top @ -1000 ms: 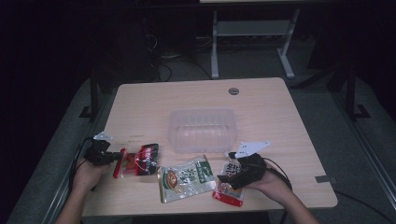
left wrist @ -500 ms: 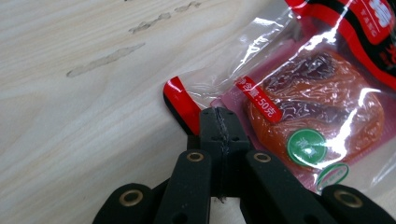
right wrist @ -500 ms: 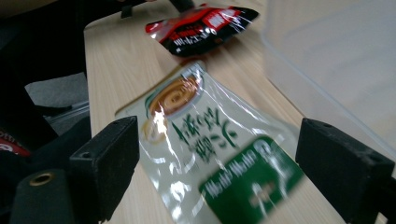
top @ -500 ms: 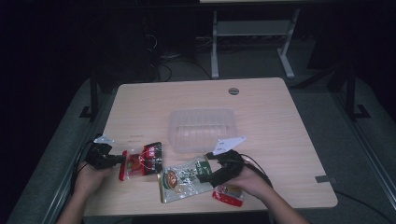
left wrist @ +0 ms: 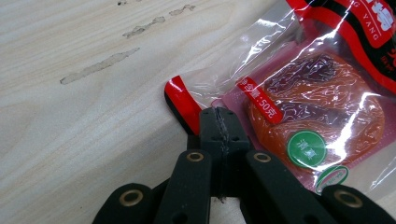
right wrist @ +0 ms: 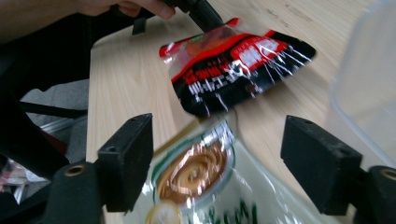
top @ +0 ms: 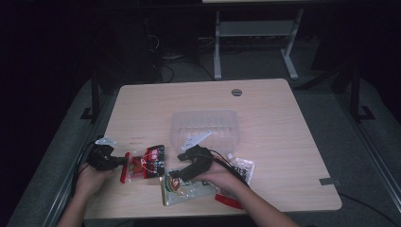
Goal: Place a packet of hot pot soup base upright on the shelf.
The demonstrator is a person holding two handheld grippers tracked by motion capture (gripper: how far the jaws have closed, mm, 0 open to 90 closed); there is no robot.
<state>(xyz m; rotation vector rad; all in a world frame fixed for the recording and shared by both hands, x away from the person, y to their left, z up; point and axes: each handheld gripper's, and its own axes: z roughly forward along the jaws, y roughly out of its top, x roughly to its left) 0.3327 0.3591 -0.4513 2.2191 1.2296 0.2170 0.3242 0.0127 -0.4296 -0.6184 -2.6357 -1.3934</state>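
High view, item one: clear plastic tray [top: 206,126], set near the middle of the table [top: 283,142], rim up; through its walls I could make out no contents, though a white tag on my right gripper overlapped its near edge. Item two: red-and-black snack packet [top: 144,163], flat on the table at the near left, pinched at its sealed end by my left gripper [top: 124,162], fingers pressed together on the film; the left gripper view showed the orange contents [left wrist: 317,109] under clear wrap and a round green sticker [left wrist: 306,149]. Item three: green-and-white snack packet [top: 187,187], lying just beside the red one, toward the near edge. My right gripper [top: 176,174] hung over its upper end, fingers spread and just then closing, one on each side of the packet in the right gripper view [right wrist: 205,182], not pressing it. Item four: black-and-white packet [top: 243,169] to the right, and a red packet [top: 230,202] partly under my forearm.
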